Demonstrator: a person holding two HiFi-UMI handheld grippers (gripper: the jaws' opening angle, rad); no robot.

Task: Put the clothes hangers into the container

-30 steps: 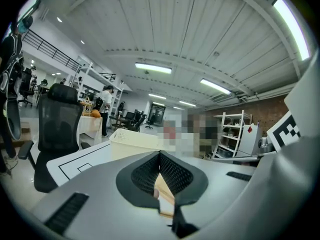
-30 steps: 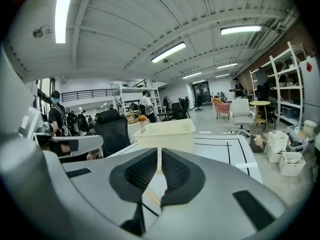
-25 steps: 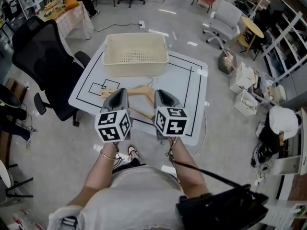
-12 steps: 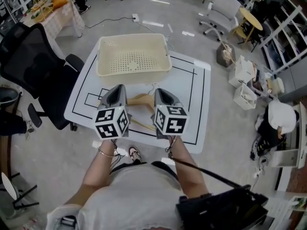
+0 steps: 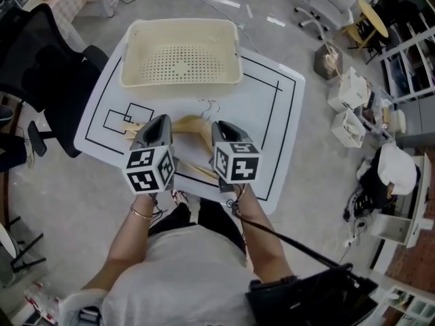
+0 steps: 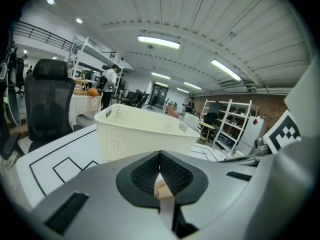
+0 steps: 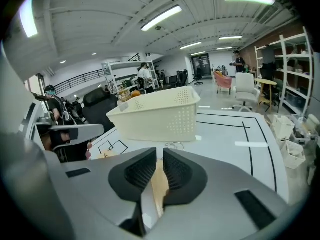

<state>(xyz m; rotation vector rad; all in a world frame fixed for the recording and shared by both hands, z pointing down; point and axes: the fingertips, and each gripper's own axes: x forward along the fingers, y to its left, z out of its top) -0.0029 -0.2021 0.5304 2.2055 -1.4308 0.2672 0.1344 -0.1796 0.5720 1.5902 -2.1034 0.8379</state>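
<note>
Several wooden clothes hangers point(image 5: 190, 123) lie in a pile on the white table point(image 5: 272, 134), their wire hooks point(image 5: 207, 107) toward the cream perforated basket point(image 5: 180, 81). The basket holds nothing and stands at the table's far side. My left gripper point(image 5: 160, 119) hovers over the left end of the pile, pads together. My right gripper point(image 5: 219, 124) is over the right end, its jaws nearly touching. In the left gripper view a bit of hanger wood point(image 6: 161, 186) shows under the pads, with the basket point(image 6: 140, 134) ahead. The right gripper view shows a wood strip point(image 7: 159, 184) in the slit and the basket point(image 7: 160, 116) beyond.
Black lines are taped on the table. A black office chair point(image 5: 41, 60) stands at its left edge. White boxes point(image 5: 346, 114) and clutter sit on the floor to the right. A black cable point(image 5: 285, 240) trails back from the right gripper.
Both grippers have dropped toward the hanger pile and moved forward over it. The head view has tilted down, so the basket sits higher in the picture. The hangers have not moved.
</note>
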